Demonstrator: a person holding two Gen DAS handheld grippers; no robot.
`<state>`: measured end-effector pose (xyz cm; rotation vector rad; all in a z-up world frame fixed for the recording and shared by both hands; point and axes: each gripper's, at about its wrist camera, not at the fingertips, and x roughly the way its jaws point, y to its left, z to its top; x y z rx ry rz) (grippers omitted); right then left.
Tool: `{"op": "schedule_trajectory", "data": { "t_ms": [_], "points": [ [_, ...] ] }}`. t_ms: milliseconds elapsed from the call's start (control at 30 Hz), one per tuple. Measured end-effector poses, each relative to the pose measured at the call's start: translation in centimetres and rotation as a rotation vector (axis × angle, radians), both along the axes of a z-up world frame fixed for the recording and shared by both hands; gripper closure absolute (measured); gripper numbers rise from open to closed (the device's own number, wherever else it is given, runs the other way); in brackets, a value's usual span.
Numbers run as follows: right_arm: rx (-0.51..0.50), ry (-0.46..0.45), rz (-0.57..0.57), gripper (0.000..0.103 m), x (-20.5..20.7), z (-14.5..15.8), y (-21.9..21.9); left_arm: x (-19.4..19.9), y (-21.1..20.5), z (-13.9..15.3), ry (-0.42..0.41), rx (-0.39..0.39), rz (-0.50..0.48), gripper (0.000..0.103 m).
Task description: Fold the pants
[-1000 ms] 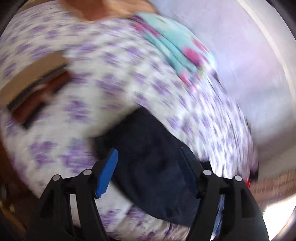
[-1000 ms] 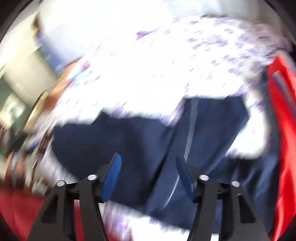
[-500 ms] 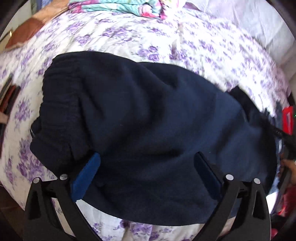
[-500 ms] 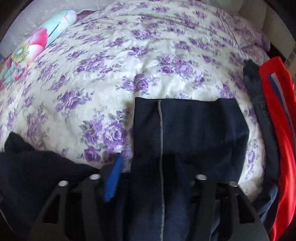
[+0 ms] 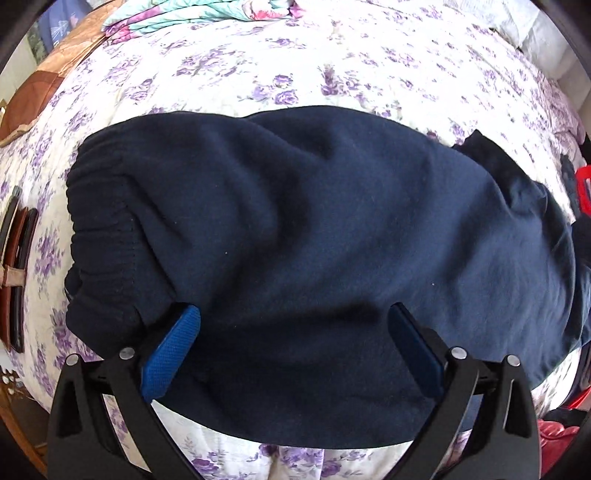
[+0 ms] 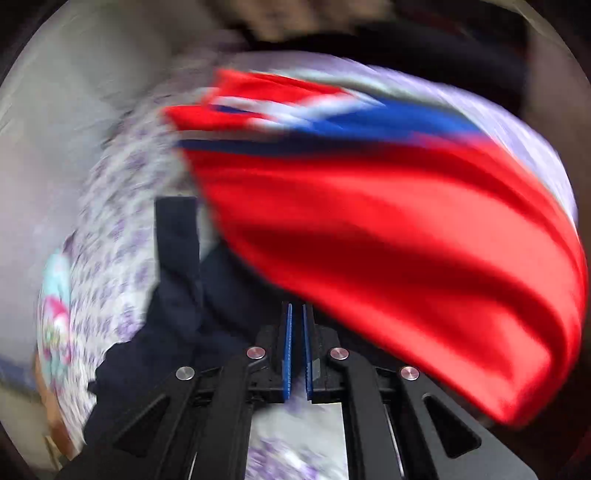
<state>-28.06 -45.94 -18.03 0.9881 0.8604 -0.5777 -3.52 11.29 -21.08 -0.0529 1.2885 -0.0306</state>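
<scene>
Navy fleece pants (image 5: 314,240) lie spread across the floral bedsheet (image 5: 369,66), the ribbed elastic waistband (image 5: 99,236) bunched at the left of the left wrist view and the legs running off to the right. The left gripper (image 5: 293,317) hovers just over the near edge of the fabric with its blue-padded fingers (image 5: 170,350) set wide apart and nothing between them. A folded turquoise-and-pink blanket (image 5: 192,18) sits at the far edge of the bed, and dark flat objects (image 5: 16,273) lie at the left edge (too small to identify).

The right wrist view is heavily motion-blurred. The right gripper (image 6: 297,321) has its jaws drawn nearly together, only a thin slit between the pads, and I cannot tell whether any cloth is pinched there. A red garment with blue and white stripes (image 6: 406,229) fills the right of that view, with dark navy fabric (image 6: 177,295) beside it on the sheet.
</scene>
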Motion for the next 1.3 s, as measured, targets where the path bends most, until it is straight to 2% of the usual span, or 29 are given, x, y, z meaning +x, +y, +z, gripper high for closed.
{"op": "schedule_trajectory", "data": {
  "t_ms": [33,100,133,167,267,400,500,533,567,633,667,833,900,967,1033,1067,1133,1200,1300],
  "points": [
    [0.046,-0.051,-0.029,0.093,-0.5,-0.4,0.2,0.2,-0.2,-0.1,0.007,0.013,-0.007,0.004],
    [0.081,-0.141,-0.026,0.071,0.6,-0.4,1.1,0.7,-0.7,-0.2,0.017,0.035,-0.014,0.004],
    [0.087,-0.171,-0.006,0.046,1.5,-0.3,1.5,0.9,-0.9,-0.3,0.021,0.045,-0.016,0.004],
    [0.086,-0.195,0.022,0.045,2.5,-0.3,2.1,1.2,-1.0,-0.5,0.026,0.058,-0.021,0.004],
    [0.087,-0.206,0.084,0.046,5.7,-0.9,2.7,1.3,-1.2,-0.5,0.023,0.061,-0.027,0.004],
    [0.161,-0.219,0.009,0.051,7.0,-3.3,1.4,0.7,-1.5,-0.5,0.002,0.065,-0.035,0.004],
    [0.136,-0.242,0.022,0.052,8.0,-3.5,1.4,-0.1,-2.0,-0.7,-0.014,0.068,-0.033,0.004],
    [0.127,-0.238,0.064,0.055,8.9,-3.6,1.5,-0.3,-2.0,-0.7,-0.019,0.069,-0.029,0.004],
    [0.131,-0.239,0.091,0.071,9.3,-3.8,1.6,-0.4,-2.1,-0.7,-0.021,0.071,-0.028,0.004],
    [0.124,-0.231,0.140,0.092,9.9,-3.3,2.3,-0.7,-2.3,-0.8,-0.023,0.077,-0.023,0.004],
    [0.107,-0.247,0.158,0.096,9.7,-2.6,2.7,-0.8,-2.4,-0.8,-0.023,0.077,-0.021,0.004],
    [0.054,-0.328,0.172,0.098,6.9,3.5,3.1,-1.2,-1.8,-0.4,-0.016,0.053,0.001,0.004],
    [0.011,-0.276,0.152,0.098,4.3,4.4,2.6,-0.8,-0.4,0.0,-0.015,0.024,0.012,0.004],
    [0.034,-0.185,0.126,0.098,2.3,2.6,2.2,-0.6,-0.2,0.0,-0.010,0.009,0.018,0.004],
    [0.084,-0.078,0.093,0.098,0.5,-0.7,2.1,-0.3,-0.2,-0.1,0.000,0.014,0.013,0.004],
    [0.117,-0.057,0.080,0.097,0.2,-1.9,2.1,-0.2,-0.4,-0.2,0.003,0.024,0.009,0.004],
    [0.160,-0.086,0.019,0.094,-0.4,-2.4,1.7,0.0,-0.7,-0.3,0.013,0.051,-0.006,0.004],
    [0.093,-0.139,0.008,0.094,-0.2,-0.2,1.7,0.3,-0.8,-0.1,0.021,0.054,-0.017,0.004],
    [-0.118,-0.136,0.111,0.092,1.8,4.0,3.1,0.5,-0.7,0.2,0.018,0.020,-0.013,0.004]
  ]
}}
